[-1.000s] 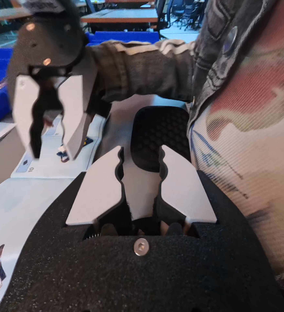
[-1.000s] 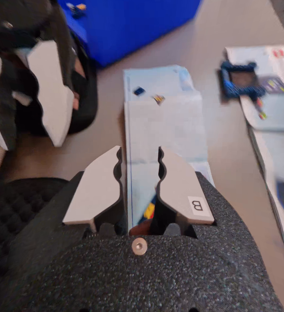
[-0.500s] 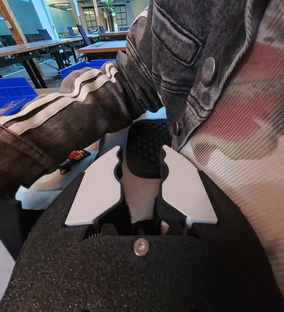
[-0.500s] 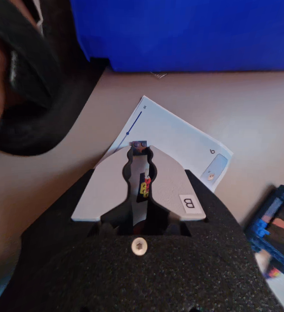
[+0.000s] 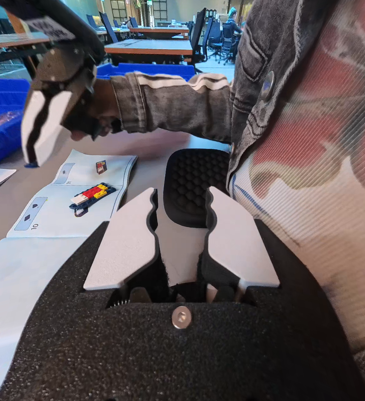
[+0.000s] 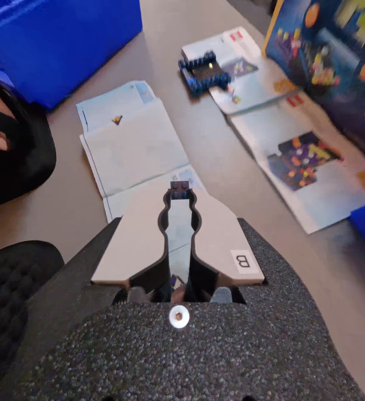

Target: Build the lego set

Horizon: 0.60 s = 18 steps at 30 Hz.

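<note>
Right tool (image 6: 179, 191) is gripping a small dark blue brick (image 6: 179, 189) at its very tips, both pads pressing on the brick's sides while its front half is sticking out beyond them. The tool is hanging above an open instruction booklet (image 6: 133, 149) lying on the grey counter (image 6: 216, 134). In the left wrist view the same tool (image 5: 32, 160) is showing up raised over the counter, fingers close together, a bit of blue at their tips, and a person's arm in a grey denim sleeve (image 5: 172, 106) is reaching out behind it.

Left tool (image 5: 181, 199) is standing open at a middling width with nothing between its fingers. It is pointing toward a black dimpled pad (image 5: 192, 182) at the counter's edge, close beside the person's striped shirt (image 5: 307, 195). To its left, a small flat build of white, red and yellow bricks on a dark blue base (image 5: 91, 195) is resting on the booklet's page.

Farther off in the right wrist view, a blue bin (image 6: 64, 43) is sitting behind the booklet, a dark blue frame of bricks (image 6: 203, 73) is lying on a second booklet (image 6: 253, 91), and a colourful box (image 6: 329, 54) is standing at the right, blurred.
</note>
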{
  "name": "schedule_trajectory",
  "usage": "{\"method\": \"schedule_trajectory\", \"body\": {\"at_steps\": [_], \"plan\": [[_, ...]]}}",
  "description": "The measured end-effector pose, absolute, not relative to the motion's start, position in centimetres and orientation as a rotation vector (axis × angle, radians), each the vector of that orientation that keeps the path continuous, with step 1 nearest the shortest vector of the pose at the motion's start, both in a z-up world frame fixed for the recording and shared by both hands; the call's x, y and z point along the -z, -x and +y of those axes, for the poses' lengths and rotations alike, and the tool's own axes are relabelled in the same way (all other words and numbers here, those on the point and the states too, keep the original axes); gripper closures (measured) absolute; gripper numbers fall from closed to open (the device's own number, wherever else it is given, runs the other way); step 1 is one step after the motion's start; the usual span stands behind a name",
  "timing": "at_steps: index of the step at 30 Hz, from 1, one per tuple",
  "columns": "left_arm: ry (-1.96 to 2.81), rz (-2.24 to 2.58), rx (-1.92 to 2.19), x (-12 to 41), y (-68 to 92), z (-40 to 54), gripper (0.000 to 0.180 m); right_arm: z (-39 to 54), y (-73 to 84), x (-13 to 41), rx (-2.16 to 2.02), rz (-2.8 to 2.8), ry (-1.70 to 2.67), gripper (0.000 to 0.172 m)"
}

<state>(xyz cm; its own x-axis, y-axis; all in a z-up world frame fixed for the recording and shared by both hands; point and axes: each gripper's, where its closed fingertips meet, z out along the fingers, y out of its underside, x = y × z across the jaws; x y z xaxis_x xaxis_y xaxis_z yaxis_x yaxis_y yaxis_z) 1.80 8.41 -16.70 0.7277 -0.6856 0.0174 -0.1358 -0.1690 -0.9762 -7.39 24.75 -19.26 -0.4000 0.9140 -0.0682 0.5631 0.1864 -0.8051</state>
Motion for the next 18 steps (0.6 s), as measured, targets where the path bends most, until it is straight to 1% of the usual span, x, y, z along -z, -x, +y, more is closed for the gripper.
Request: {"method": "schedule_trajectory", "body": {"at_steps": [4, 12, 14, 18], "plan": [[1.680, 0.661, 0.565, 16.5, -1.8, 8.3, 0.139, 24.2, 7.4, 21.9, -1.088, -2.060, 1.448, 0.156], [1.653, 0.660, 0.593, 16.2, -1.9, 8.2, 0.139, 22.5, 7.7, 24.8, -0.983, -2.253, 1.453, 0.155], [1.648, 0.662, 0.593, 16.1, -1.9, 8.2, 0.139, 22.4, 7.6, 24.0, -1.023, -2.232, 1.441, 0.143], [1.642, 0.657, 0.597, 16.0, -1.8, 8.1, 0.139, 22.9, 6.4, 22.6, -1.072, -2.173, 1.469, 0.135]]}}
